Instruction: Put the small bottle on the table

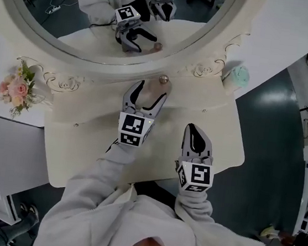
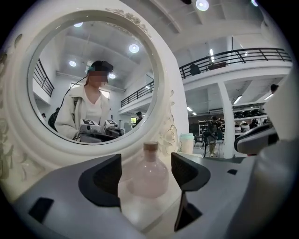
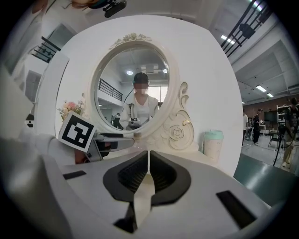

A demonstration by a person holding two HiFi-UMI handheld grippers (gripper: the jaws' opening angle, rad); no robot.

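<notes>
The small bottle (image 1: 163, 80), a round pinkish flask with a cork, stands upright on the cream dressing table (image 1: 85, 139) close to the mirror's base. My left gripper (image 1: 151, 91) is open, its jaws spread wide just short of the bottle. In the left gripper view the bottle (image 2: 148, 175) shows in the gap of the left gripper (image 2: 145, 163), with neither pad touching it. My right gripper (image 1: 195, 131) hangs over the table's near right part, shut with nothing in it; in its own view the right gripper (image 3: 148, 156) has its jaws pressed together.
A big oval mirror (image 1: 117, 15) in an ornate white frame rises behind the bottle. A pink flower bunch (image 1: 16, 89) lies at the left. A cup with a mint lid (image 1: 236, 77) stands at the right rear corner. The table's front edge runs under my arms.
</notes>
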